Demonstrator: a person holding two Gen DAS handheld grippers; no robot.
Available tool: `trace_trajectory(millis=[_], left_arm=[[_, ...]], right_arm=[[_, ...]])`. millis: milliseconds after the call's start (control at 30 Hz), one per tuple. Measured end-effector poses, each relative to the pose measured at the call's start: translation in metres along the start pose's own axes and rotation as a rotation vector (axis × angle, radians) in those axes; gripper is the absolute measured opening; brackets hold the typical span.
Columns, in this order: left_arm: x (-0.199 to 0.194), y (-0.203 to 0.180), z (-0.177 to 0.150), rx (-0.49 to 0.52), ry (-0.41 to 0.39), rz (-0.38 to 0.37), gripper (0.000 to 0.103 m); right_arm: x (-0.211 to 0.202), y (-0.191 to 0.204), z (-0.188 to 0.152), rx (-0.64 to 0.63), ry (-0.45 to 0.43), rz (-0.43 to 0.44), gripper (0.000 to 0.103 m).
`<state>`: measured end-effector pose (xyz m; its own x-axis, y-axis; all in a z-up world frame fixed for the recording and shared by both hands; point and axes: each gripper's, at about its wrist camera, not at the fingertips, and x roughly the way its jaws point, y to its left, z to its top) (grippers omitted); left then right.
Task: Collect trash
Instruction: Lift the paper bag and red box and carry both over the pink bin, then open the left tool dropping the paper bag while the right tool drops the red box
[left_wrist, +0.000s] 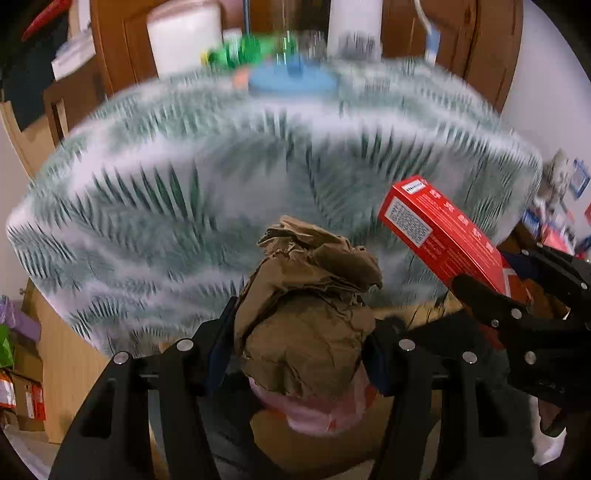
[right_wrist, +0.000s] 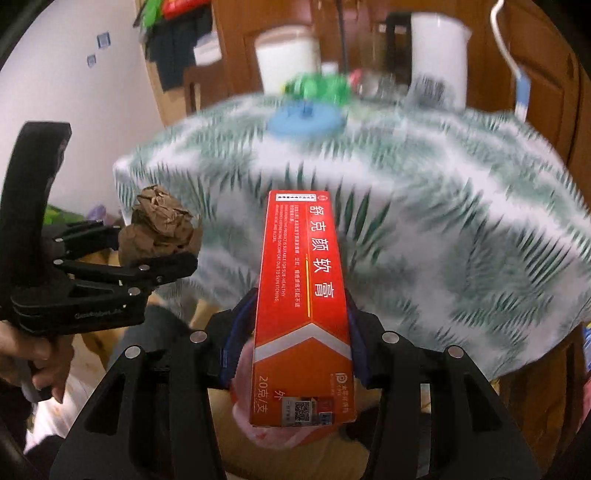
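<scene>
The left gripper is pinching a crumpled brown paper wad; the right gripper is clamping a red ointment box. Both are hanging just off the leaf-print tablecloth's near edge. Carrying seems underway; next likely calls for finding a bin, unseen here.

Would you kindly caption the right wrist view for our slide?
Right gripper clamps a red carton; left gripper holds crumpled brown paper beside the leaf-patterned tablecloth.

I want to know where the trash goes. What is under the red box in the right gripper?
Under the red box a pink bag-like thing shows, pale wood-coloured surface below. The box covers its middle, so its opening cannot be seen.
</scene>
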<state>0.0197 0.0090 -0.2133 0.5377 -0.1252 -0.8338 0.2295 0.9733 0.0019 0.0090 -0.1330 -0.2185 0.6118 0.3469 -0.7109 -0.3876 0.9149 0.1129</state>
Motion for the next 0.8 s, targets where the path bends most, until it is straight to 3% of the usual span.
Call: trace_trajectory(millis=[233, 433, 800], left_arm=[[0.083, -0.003, -0.046, 0.035, 0.179, 0.000, 0.059], [0.132, 0.000, -0.074, 0.042, 0.284, -0.020, 0.059], [0.171, 0.002, -0.078, 0.056, 0.336, -0.048, 0.062]], right_arm=[[0.080, 0.002, -0.053, -0.003, 0.167, 0.001, 0.047], [0.132, 0.001, -0.085, -0.024, 0.283, -0.009, 0.047], [0.172, -0.011, -0.103, -0.004, 0.354, -0.005, 0.047]])
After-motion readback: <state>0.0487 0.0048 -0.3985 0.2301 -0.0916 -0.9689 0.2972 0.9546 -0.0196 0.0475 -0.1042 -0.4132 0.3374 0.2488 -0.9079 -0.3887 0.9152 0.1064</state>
